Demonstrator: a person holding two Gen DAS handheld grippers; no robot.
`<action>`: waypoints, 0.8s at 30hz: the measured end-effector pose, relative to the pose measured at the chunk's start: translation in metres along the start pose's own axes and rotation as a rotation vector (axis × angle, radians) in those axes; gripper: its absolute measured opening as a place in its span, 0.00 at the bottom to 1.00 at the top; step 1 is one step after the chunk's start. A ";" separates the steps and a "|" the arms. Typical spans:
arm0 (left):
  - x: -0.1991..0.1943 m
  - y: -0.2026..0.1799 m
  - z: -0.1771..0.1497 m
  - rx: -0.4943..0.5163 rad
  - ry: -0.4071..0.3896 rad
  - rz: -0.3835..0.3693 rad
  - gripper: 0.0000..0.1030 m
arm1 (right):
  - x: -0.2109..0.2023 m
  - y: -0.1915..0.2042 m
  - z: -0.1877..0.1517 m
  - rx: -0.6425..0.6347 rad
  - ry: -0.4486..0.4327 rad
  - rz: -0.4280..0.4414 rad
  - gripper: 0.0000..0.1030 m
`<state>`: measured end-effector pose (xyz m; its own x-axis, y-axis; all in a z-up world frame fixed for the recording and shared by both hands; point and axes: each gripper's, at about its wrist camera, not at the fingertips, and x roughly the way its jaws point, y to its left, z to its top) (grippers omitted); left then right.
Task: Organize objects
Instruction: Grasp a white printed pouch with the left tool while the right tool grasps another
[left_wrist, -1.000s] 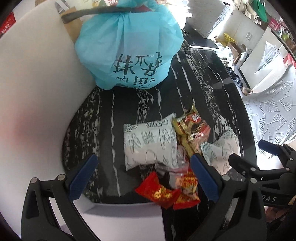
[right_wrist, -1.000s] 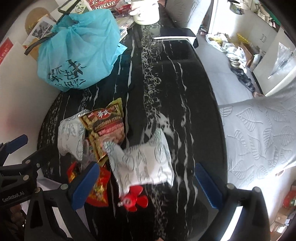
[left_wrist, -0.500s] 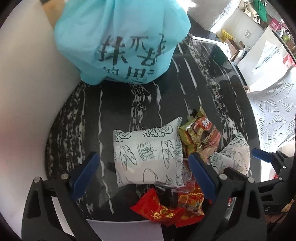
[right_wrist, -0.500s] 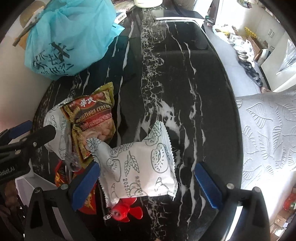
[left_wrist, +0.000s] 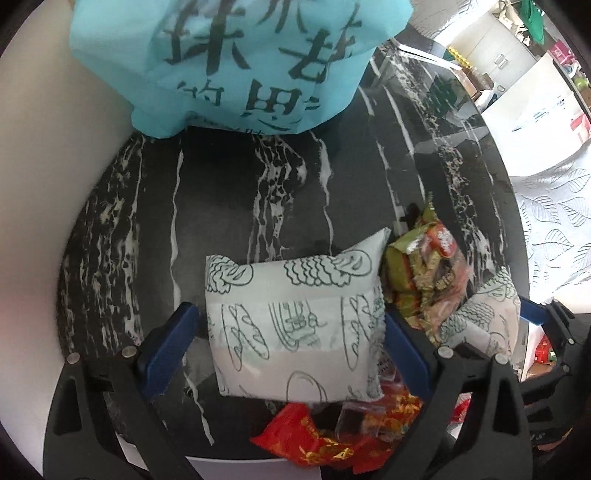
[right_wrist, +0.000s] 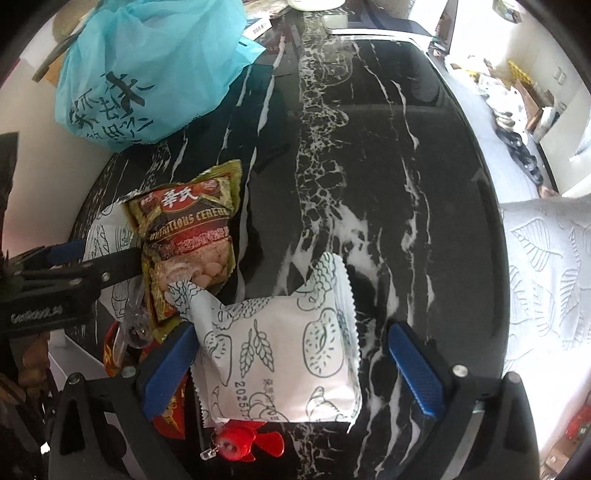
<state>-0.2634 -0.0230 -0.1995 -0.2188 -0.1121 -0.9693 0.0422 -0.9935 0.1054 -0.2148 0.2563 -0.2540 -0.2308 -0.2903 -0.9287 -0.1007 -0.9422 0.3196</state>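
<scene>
**Sorting barely begun: both grippers over the snack pile, nothing lifted**

Progress looked close to zero. All snacks lay in one heap at the near edge of the black marble table (right_wrist: 369, 122); none had been set apart. The left gripper (left_wrist: 291, 336) hung over a white bread pack (left_wrist: 291, 325), jaws spread wide. Its jaws had narrowed slightly moments before; the pack sat between the pads, but the left pad stood clear of it, so no grip. The right gripper (right_wrist: 291, 354) straddled a second white pack (right_wrist: 284, 365), jaws wide, right pad well apart from the wrapper, nothing clamped.

Between the two packs lay a green-and-red cereal bag (right_wrist: 192, 240), its near end under the second pack's corner. Red wrappers (left_wrist: 317, 439) and a small red fan toy (right_wrist: 240, 443) sat nearest, partly buried. A blue bag (right_wrist: 147, 66) stood far left against the white wall; whether it was the destination could not be told.

Left to do, by my read: close on both packs, move them, then clear the cereal bag, wrappers and toy.
</scene>
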 end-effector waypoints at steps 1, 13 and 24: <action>0.003 0.001 0.000 -0.005 0.007 0.000 0.94 | 0.000 0.000 0.000 -0.006 -0.003 -0.002 1.00; 0.018 0.004 -0.001 0.028 -0.007 0.050 0.94 | 0.003 0.004 0.002 -0.036 -0.043 -0.042 1.00; 0.003 0.001 -0.007 0.048 -0.034 0.054 0.78 | 0.005 0.006 0.005 -0.026 -0.055 -0.056 1.00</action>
<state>-0.2571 -0.0243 -0.2041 -0.2506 -0.1650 -0.9539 0.0078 -0.9857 0.1684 -0.2214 0.2504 -0.2562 -0.2786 -0.2279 -0.9330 -0.0899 -0.9610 0.2616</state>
